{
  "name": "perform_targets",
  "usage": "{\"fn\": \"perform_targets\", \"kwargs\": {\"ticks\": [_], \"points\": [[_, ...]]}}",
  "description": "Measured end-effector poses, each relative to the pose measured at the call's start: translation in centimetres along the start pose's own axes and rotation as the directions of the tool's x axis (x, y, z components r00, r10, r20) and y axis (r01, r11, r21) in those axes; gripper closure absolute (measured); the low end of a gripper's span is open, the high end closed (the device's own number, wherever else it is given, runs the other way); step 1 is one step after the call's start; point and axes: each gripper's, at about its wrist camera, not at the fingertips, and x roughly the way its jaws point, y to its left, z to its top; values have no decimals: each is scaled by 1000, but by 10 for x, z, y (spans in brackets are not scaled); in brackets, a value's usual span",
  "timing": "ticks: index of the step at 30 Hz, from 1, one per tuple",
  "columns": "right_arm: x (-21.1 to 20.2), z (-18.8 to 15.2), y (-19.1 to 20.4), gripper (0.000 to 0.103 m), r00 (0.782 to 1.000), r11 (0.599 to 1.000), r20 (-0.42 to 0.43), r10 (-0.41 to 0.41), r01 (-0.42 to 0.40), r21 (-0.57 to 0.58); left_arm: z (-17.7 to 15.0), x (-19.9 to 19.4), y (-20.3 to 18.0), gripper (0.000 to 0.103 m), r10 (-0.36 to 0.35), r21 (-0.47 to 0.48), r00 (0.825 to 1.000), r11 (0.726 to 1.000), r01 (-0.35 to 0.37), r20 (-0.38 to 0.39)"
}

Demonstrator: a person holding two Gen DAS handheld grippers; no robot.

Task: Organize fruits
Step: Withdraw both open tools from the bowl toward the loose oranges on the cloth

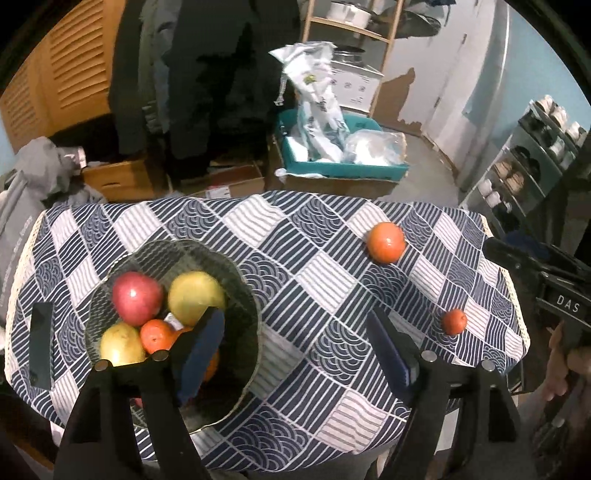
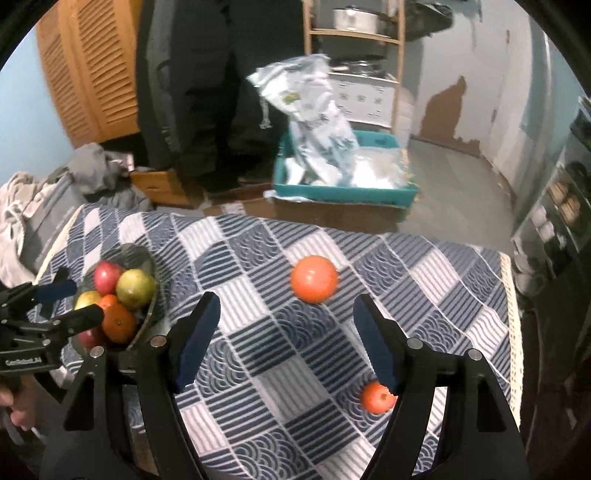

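A glass bowl on the left of the table holds a red apple, a yellow-green pear, a second yellow fruit and small oranges. My left gripper is open and empty, its left finger over the bowl. A large orange and a small orange lie on the cloth to the right. My right gripper is open and empty above the cloth, with the large orange ahead and the small orange under its right finger. The bowl is at the left.
The table carries a blue and white patterned cloth. A dark flat object lies at its left edge. Beyond the far edge stand cardboard boxes, a teal crate with bags, hanging coats and a wooden shelf.
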Motion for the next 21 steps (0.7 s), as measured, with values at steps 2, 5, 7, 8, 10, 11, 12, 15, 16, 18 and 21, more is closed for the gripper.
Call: {"fn": "perform_targets", "kwargs": {"ticks": [2, 5, 7, 8, 10, 11, 12, 15, 16, 18, 21], "points": [[0, -4, -13, 28, 1000, 1000, -5, -12, 12, 21, 1, 3, -7, 22, -7, 12, 1000, 1000, 7, -5], [0, -10, -28, 28, 1000, 999, -15, -26, 26, 45, 3, 9, -18, 22, -11, 28, 1000, 1000, 12, -14], [2, -15, -40, 28, 999, 997, -28, -34, 36, 65, 3, 15, -25, 22, -16, 37, 1000, 999, 17, -24], [3, -17, -44, 28, 999, 997, -34, -35, 38, 74, 3, 18, -28, 22, -19, 41, 999, 999, 20, -29], [7, -24, -55, 28, 998, 994, -52, -40, 45, 95, 3, 25, -35, 22, -22, 52, 999, 998, 24, -42], [9, -26, -60, 28, 997, 993, -61, -44, 50, 105, 2, 29, -38, 22, -20, 57, 999, 998, 23, -51], [11, -29, -65, 28, 996, 992, -70, -45, 53, 114, 2, 33, -41, 22, -18, 62, 998, 998, 22, -61], [20, -40, -78, 28, 993, 988, -105, -57, 71, 134, 1, 42, -49, 22, -19, 76, 997, 997, 24, -77], [24, -44, -82, 28, 991, 987, -119, -60, 77, 138, 0, 45, -51, 22, -19, 80, 996, 996, 25, -82], [30, -51, -88, 28, 988, 985, -144, -60, 82, 150, -2, 52, -56, 22, -17, 90, 996, 996, 25, -91], [41, -63, -96, 28, 981, 982, -183, -64, 94, 163, -5, 62, -60, 22, -9, 95, 994, 995, 19, -111]]}}
